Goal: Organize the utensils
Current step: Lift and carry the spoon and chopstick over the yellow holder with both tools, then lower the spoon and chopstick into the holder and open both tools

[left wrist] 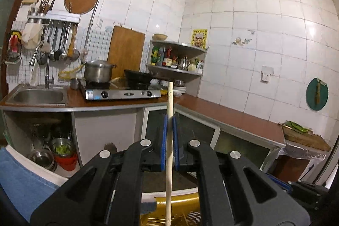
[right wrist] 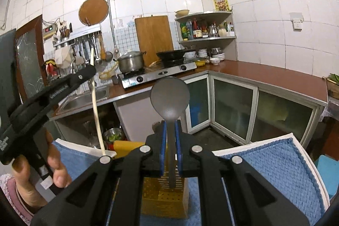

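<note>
My left gripper (left wrist: 169,122) is shut on a pale wooden chopstick (left wrist: 169,151) that stands nearly upright between its blue pads, its top near the stove. In the right wrist view the same left gripper (right wrist: 90,69) shows at the left, gripped by a hand (right wrist: 57,164), with the chopstick (right wrist: 96,111) hanging down toward the table. My right gripper (right wrist: 170,128) is shut on the handle of a dark grey spoon (right wrist: 170,96), bowl up. Below both stands a yellow perforated utensil holder (right wrist: 163,194), seen also as the yellow holder (left wrist: 184,213), on a blue towel (right wrist: 275,171).
A brown L-shaped counter (right wrist: 264,75) holds a sink (left wrist: 38,96), a gas stove (left wrist: 122,94) with a steel pot (left wrist: 98,72) and a black wok (right wrist: 175,54). Ladles hang on a wall rack (left wrist: 59,43). A corner shelf (right wrist: 207,31) holds bottles. Bowls sit in the open cabinet (left wrist: 55,149).
</note>
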`<action>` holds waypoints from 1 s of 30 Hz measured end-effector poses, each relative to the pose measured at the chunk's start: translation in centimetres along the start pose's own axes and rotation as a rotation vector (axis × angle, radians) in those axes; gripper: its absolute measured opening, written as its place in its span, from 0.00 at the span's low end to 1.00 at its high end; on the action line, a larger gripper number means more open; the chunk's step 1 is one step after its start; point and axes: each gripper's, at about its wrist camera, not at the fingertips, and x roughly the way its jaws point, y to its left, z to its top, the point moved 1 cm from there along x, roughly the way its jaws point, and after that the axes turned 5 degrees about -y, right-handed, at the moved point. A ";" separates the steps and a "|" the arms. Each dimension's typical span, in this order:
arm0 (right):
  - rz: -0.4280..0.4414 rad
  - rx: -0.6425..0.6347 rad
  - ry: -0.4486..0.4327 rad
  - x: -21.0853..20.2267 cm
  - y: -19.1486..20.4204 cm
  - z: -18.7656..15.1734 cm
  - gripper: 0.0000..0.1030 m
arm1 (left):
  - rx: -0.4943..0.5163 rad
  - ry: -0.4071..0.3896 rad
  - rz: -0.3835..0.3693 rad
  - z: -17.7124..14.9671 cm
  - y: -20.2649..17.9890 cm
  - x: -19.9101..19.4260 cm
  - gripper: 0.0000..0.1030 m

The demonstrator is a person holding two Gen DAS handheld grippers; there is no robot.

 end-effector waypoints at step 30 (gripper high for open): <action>-0.020 -0.062 0.105 3.7 0.4 -8.0 0.09 | 0.069 0.239 0.055 -10.3 4.0 -0.5 0.07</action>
